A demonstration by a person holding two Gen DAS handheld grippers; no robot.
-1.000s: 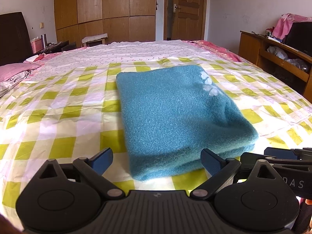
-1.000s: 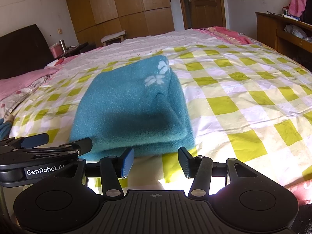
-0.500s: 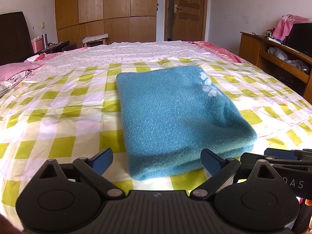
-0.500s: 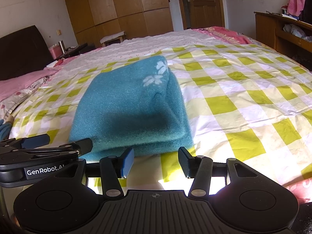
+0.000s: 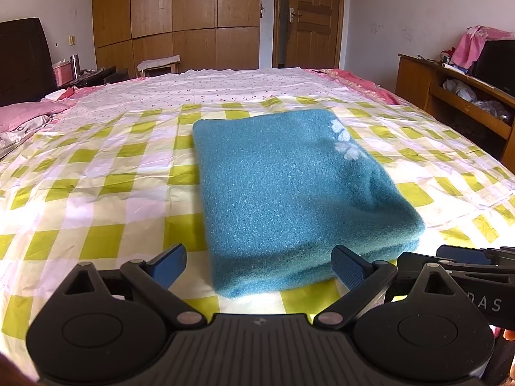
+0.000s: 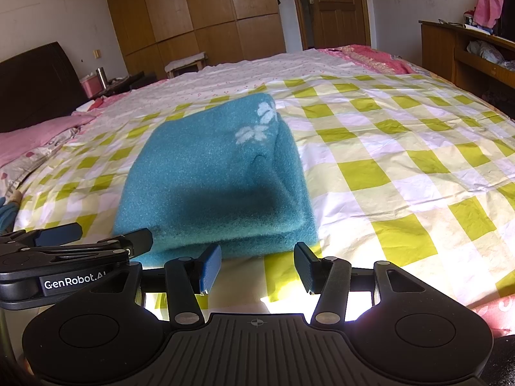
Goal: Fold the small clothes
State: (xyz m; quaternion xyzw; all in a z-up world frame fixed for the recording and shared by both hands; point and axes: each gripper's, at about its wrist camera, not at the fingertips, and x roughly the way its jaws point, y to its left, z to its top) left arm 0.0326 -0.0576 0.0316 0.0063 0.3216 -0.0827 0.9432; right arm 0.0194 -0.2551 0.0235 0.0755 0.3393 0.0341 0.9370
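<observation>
Strong sunlight is blowing out the near bed sheet (image 5: pixel 106 212) to white glare in both views. A dark shadow is falling across the near part of the garment (image 6: pixel 219 199). Fisheye distortion is bending the room edges; corners are vignetting black.

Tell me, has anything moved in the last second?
Hardly anything. The folded teal garment lies as it did on the checked bedspread. The left gripper and right gripper stay open just short of its near edge, holding nothing.
</observation>
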